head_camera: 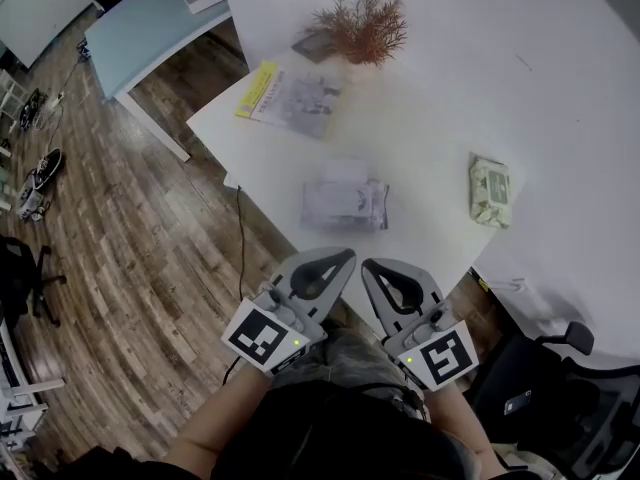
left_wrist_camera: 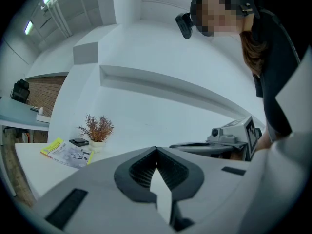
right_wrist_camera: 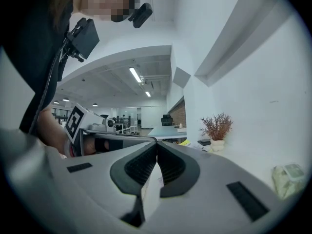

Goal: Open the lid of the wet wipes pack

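Lying flat: soft, rectangular wet wipes pack [head_camera: 490, 191]

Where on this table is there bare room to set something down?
Widest free patch: the white table right of the plant, beyond the green pack. A smaller gap lies between the green pack and the grey pack. Crowded: the left corner, where plant, booklet and grey pack cluster.

Wipes pack [head_camera: 490, 191] right of pouch [head_camera: 344, 205] — plant [head_camera: 362, 28] behind
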`<state>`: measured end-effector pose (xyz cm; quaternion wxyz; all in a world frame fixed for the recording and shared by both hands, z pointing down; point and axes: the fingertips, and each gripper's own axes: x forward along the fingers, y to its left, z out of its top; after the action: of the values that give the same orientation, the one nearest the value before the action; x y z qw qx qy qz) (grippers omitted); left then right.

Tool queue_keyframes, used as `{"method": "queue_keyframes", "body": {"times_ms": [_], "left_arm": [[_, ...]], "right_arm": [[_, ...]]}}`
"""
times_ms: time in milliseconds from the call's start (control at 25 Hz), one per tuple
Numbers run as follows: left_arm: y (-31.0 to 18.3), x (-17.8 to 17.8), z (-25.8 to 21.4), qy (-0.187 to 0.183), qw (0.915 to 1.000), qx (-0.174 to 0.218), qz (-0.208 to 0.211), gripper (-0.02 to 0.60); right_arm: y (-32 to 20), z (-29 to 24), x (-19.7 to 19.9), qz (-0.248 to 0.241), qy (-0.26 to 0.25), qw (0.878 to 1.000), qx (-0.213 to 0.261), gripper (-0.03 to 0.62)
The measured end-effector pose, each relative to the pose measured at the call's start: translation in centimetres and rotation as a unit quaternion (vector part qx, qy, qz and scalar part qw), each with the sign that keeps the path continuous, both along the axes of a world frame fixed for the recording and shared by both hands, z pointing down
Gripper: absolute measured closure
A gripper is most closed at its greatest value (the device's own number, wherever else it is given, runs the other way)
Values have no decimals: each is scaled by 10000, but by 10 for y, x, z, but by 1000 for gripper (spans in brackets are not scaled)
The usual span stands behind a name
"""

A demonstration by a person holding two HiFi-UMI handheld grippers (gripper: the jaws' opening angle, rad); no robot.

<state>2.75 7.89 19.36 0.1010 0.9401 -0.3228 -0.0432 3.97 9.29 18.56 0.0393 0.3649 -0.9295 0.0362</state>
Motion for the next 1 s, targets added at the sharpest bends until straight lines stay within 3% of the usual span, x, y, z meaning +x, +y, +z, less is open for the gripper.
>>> {"method": "queue_keyframes", "body": {"times_ms": [440,1000], "left_arm": [[18,-2,-3,-20,10000,61,10,569],[23,-6,-4,-55,10000,75,16,569]], "right_arm": [[23,-5,-10,-408,10,9992,34,572],[25,-8,-13,-387,-124,9992,-13,572]]}}
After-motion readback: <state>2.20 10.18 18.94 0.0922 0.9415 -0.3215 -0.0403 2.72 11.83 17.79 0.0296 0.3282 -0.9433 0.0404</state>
